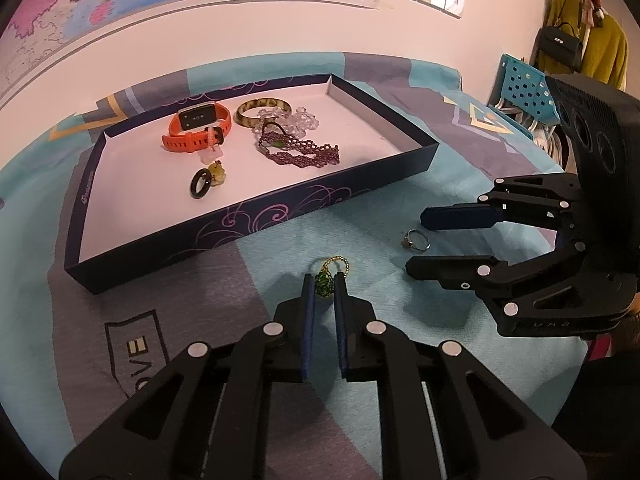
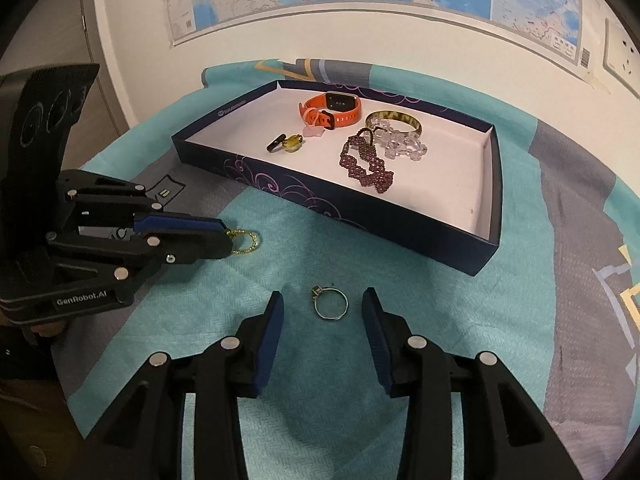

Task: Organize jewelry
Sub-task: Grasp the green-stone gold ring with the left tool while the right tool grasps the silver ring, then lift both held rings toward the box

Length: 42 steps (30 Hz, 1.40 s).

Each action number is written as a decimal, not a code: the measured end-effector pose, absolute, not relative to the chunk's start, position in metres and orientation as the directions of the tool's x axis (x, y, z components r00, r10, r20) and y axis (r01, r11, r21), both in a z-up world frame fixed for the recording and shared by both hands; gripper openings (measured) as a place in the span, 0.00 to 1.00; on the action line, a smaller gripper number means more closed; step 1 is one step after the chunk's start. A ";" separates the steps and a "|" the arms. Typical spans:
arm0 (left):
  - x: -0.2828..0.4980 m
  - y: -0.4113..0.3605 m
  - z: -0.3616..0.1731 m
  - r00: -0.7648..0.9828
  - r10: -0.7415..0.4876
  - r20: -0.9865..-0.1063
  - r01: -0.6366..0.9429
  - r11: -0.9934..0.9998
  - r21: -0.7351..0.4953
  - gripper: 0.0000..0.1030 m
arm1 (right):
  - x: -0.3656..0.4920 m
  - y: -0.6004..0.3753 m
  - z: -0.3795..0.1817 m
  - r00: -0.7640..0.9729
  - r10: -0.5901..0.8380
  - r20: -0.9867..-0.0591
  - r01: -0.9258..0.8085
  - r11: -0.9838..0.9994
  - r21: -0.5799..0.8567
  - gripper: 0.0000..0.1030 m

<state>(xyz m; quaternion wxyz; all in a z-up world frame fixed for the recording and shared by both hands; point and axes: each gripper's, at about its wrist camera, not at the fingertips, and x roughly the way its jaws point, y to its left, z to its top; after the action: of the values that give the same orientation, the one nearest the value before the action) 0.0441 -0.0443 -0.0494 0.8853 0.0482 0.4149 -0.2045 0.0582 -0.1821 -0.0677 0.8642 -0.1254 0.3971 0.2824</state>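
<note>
Two pieces left on the counter, near side of the tray

The left claw [image 1: 324, 284] pinches the green pendant [image 1: 325, 282]; lift cleanly so its gold chain clears the tray [image 2: 490, 236] wall. The right claw [image 2: 323, 300] stands wide around the silver ring [image 2: 330, 305]; close low.

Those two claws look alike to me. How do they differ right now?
The left gripper has its fingers nearly together around a green pendant on a gold chain; the right gripper is spread wide with nothing between its pads. The left sits at the pendant, while the right hovers with a silver ring on the cloth between its fingers. Both are black with blue pads and point toward the tray.
</note>
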 end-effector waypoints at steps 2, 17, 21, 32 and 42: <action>0.044 -0.043 -0.049 0.574 -0.319 -0.754 0.398 0.913 -0.083 0.10 | 0.058 -0.181 -0.068 0.525 0.390 -0.757 -0.590 0.808 0.007 0.31; 0.043 -0.038 -0.048 0.580 -0.315 -0.751 0.385 0.919 -0.088 0.10 | 0.057 -0.182 -0.067 0.518 0.403 -0.754 -0.592 0.806 0.024 0.15; 0.042 -0.037 -0.047 0.582 -0.315 -0.749 0.383 0.919 -0.089 0.10 | 0.056 -0.183 -0.066 0.514 0.418 -0.749 -0.590 0.806 0.045 0.15; 0.039 -0.031 -0.043 0.596 -0.314 -0.739 0.371 0.924 -0.093 0.10 | 0.055 -0.185 -0.062 0.510 0.455 -0.730 -0.589 0.803 0.089 0.15; 0.036 -0.026 -0.036 0.615 -0.315 -0.723 0.362 0.927 -0.096 0.10 | 0.055 -0.187 -0.057 0.518 0.475 -0.711 -0.585 0.803 0.111 0.15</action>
<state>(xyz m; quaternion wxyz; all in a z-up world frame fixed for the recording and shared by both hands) 0.0357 -0.0259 -0.0358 0.8980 0.0300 0.3964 -0.1886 0.0545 -0.1872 -0.0567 0.8684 -0.0714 0.3842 0.3054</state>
